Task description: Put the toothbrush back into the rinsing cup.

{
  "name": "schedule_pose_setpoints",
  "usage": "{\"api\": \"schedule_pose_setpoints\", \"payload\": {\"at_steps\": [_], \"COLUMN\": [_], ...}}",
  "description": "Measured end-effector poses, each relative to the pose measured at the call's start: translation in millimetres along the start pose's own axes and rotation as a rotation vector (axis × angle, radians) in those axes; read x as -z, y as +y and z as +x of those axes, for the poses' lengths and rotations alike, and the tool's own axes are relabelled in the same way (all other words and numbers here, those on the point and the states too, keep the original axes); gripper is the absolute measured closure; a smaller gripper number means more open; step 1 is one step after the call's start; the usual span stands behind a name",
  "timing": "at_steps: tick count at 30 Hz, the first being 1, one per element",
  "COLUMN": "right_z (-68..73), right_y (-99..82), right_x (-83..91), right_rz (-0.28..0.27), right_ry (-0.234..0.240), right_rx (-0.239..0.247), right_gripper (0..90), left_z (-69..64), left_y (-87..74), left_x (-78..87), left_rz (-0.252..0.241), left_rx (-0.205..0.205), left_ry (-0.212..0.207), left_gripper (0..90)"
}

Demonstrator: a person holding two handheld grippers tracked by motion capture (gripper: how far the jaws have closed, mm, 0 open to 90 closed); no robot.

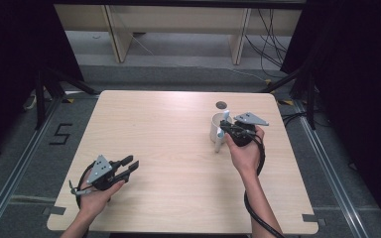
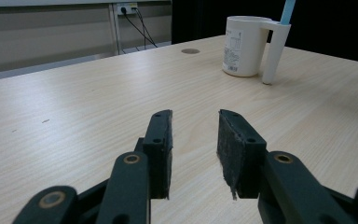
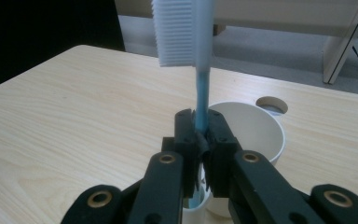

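Left gripper (image 2: 195,140), jaws apart on nothing, sits well apart from the white mug (image 2: 245,45); right gripper (image 3: 199,135) is clamped on the blue toothbrush (image 3: 200,100), upright beside the mug's rim

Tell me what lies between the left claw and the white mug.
Nothing: in the left gripper view only bare table stretches from the left claw to the mug.

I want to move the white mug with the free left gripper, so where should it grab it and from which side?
Probably the straight handle of the white mug, approached level from the left gripper's side. It juts out upright and looks narrower than the round body. The toothbrush in the right gripper stands just behind it.
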State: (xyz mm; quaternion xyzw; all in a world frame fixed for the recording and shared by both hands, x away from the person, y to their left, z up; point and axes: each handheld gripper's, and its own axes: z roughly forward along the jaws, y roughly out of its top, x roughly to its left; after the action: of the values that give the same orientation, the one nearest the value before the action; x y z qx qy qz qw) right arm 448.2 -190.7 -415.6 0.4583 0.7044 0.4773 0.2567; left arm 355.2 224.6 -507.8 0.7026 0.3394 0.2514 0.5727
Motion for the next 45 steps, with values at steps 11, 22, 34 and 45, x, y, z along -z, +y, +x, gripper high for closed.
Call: {"api": "schedule_pose_setpoints", "payload": {"at_steps": [11, 22, 34, 45], "right_z": [2.6, 5.4, 5.4, 3.2], "right_y": [-8.7, -20.7, -31.6, -42.0], "right_x": [-4.8, -9.9, -8.6, 10.3], "right_rz": [0.001, 0.023, 0.016, 0.019], "right_ry": [-0.009, 0.003, -0.039, -0.009], "right_rx": [0.007, 0.019, 0.110, 0.061], "right_gripper": [85.6, 82.7, 40.0, 33.3], "left_z": [-0.1, -0.4, 1.6, 2.7], "left_y": [-0.2, -0.5, -0.8, -0.4], "left_x": [-0.4, -0.7, 0.9, 1.7], "left_rz": [0.002, 0.002, 0.002, -0.001], "left_rx": [-0.003, -0.003, -0.001, 0.000], "left_ry": [-0.003, -0.004, 0.002, 0.010], "left_gripper": [64.3, 64.2, 63.6, 63.0]}}
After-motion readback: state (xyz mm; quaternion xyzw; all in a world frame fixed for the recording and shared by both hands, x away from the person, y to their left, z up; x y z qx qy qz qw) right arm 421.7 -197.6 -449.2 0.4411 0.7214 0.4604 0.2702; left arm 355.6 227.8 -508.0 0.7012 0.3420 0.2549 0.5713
